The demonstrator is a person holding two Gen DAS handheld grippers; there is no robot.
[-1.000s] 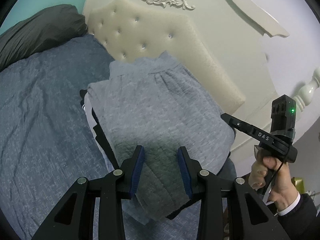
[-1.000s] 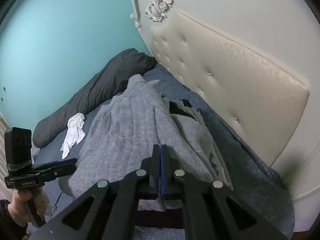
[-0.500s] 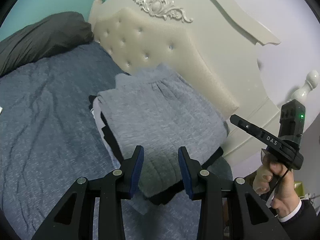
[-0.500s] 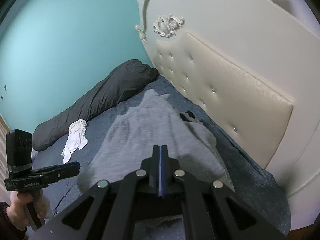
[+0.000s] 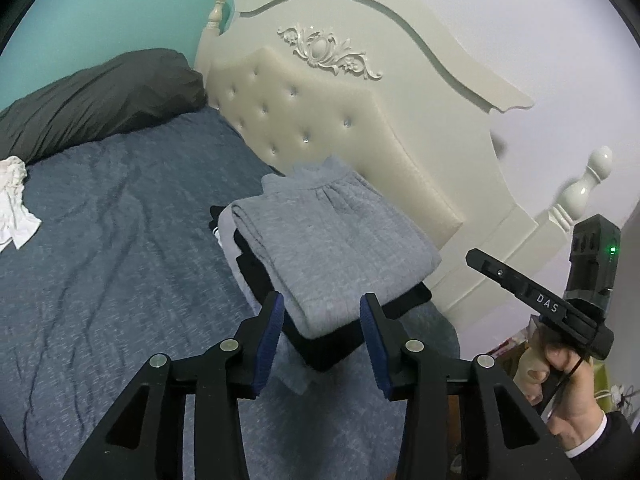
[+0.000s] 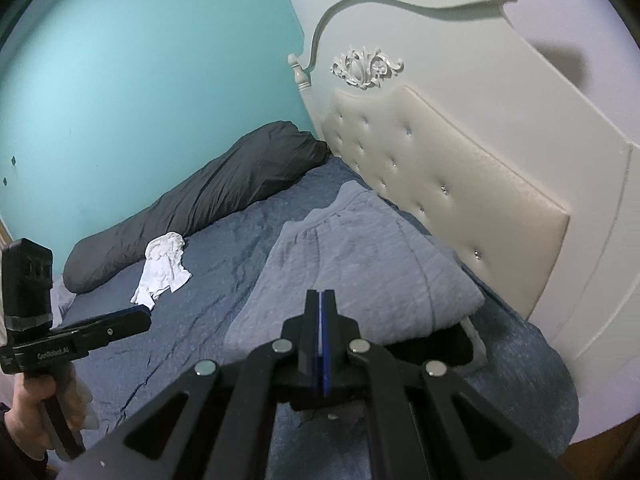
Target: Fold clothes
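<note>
A folded grey top (image 5: pixel 336 240) sits on a stack of dark clothes (image 5: pixel 340 344) at the head of the bed (image 5: pixel 120 280), just beside the padded headboard (image 5: pixel 320 128). The left gripper (image 5: pixel 322 330) hangs above the near end of the stack, its blue-padded fingers (image 5: pixel 272 328) spread wide apart with nothing between them. The right gripper (image 6: pixel 320 338) is over on the other side, its two fingers pressed flat together, holding nothing, above the near edge of the grey top (image 6: pixel 360 268). A white garment (image 6: pixel 162 268) lies crumpled on the blue bedspread, well apart from the stack, near a long dark pillow (image 6: pixel 208 208) by the teal wall (image 6: pixel 140 80).
</note>
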